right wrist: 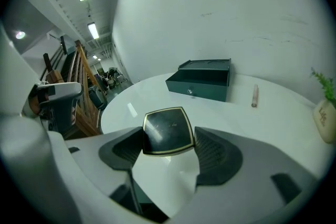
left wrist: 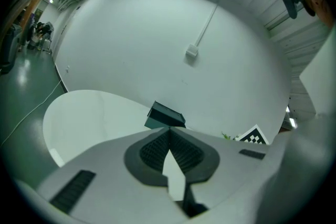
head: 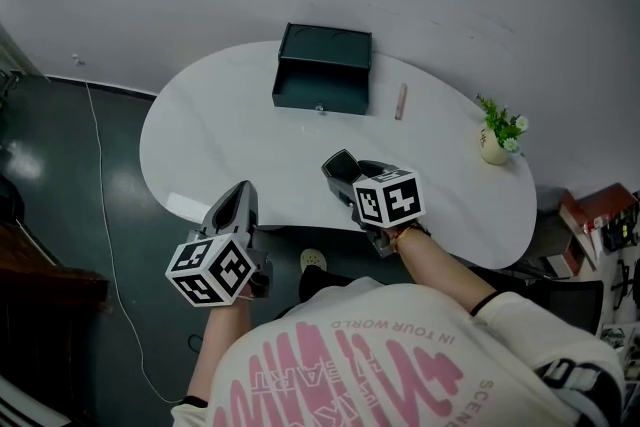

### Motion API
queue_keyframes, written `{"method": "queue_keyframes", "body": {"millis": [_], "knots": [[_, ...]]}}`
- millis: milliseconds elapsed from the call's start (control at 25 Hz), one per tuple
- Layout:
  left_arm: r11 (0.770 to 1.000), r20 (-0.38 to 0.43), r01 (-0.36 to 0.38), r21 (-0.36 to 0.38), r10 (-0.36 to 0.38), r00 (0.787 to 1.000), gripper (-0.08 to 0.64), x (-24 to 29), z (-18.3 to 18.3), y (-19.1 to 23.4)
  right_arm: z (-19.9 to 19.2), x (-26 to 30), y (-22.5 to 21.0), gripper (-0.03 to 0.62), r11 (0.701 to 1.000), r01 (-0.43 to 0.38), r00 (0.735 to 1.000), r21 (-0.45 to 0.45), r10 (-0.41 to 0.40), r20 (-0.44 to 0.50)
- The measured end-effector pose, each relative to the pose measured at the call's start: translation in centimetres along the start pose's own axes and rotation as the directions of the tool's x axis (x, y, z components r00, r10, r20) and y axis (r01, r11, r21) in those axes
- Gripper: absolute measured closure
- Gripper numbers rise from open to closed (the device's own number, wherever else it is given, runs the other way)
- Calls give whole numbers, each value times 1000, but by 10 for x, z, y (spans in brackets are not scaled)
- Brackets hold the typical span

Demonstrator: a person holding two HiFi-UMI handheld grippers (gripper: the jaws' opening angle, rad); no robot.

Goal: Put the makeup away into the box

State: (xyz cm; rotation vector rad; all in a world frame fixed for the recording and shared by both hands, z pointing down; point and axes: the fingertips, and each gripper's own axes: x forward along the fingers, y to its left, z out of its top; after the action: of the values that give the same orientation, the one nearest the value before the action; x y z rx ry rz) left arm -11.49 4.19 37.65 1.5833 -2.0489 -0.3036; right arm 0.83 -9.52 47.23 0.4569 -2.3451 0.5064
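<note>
A dark green box stands open at the back of the white table; in the gripper views the box lies ahead. A pink makeup stick lies just right of it. My right gripper hovers over the table's near middle, shut on a black square compact with a gold rim. My left gripper is over the table's near left edge, jaws shut together with nothing between them.
A small potted plant stands at the table's right end. A white cable runs across the dark floor on the left. Shelves with items sit to the right of the table, and the wall is close behind it.
</note>
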Motion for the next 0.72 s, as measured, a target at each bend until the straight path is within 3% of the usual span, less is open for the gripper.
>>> {"method": "queue_keyframes", "body": {"millis": [480, 720], "knots": [[999, 4, -32, -20, 32, 999, 557, 69, 48, 46, 85, 61, -24, 281, 997, 0, 1000, -75, 1, 23], [1000, 23, 1, -6, -1, 1000, 558, 90, 70, 63, 120, 75, -45, 281, 997, 22, 998, -75, -18, 59]]}}
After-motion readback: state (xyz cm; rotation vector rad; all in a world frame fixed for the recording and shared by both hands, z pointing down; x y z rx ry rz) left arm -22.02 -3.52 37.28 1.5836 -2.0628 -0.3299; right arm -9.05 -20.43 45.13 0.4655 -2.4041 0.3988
